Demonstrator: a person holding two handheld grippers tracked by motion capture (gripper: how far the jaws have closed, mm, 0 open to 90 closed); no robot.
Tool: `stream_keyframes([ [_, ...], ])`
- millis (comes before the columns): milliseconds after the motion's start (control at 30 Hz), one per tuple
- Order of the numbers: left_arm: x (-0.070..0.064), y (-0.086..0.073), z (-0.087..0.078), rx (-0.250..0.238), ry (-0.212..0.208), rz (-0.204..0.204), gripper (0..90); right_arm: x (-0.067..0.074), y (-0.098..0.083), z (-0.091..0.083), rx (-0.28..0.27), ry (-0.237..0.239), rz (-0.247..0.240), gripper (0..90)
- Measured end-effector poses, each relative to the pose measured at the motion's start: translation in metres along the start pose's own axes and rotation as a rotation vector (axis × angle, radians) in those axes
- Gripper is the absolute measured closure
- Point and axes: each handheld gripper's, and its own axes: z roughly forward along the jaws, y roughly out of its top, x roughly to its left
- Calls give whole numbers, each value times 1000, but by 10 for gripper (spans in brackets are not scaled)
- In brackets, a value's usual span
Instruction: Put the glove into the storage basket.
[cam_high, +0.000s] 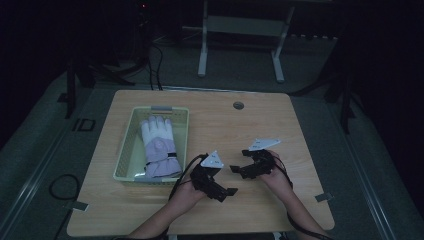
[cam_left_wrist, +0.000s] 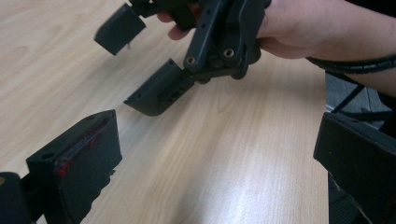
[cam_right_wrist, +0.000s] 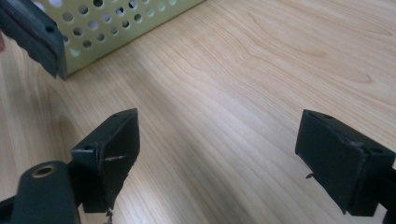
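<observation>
High view: a glove (cam_high: 159, 146), white at the fingers and pale purple toward the cuff, lies flat inside a light green basket (cam_high: 128, 145) on the left half of the wooden desk (cam_high: 280, 125), its fingers pointing away from the person. The left gripper (cam_high: 227, 190) rests low over the desk just to the right of the basket's near corner, apart from the glove, and points to the right. The right gripper (cam_high: 236, 169) sits close beside it, farther from the basket, and points left toward it. Both are spread open with nothing between their jaws. In the right gripper view the basket's perforated wall (cam_right_wrist: 116, 23) stands ahead on the left, and bare desk lies between the parted jaws.
</observation>
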Motion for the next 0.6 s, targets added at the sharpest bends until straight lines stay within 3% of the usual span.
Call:
stream_keyframes([
  [233, -6, -8, 19, 11, -46, 5, 10, -1, -20, -7, 0, -20, -11, 137],
  [333, -9, -10, 23, 19, -47, 4, 10, -2, -26, -9, 5, -18, -4, 137],
  [433, -16, -13, 31, 38, -36, 48, 10, -4, -35, -14, -4, -31, 1, 138],
  [600, -21, -17, 38, 38, -62, 54, 9, -4, -43, -19, -9, -35, 5, 137],
])
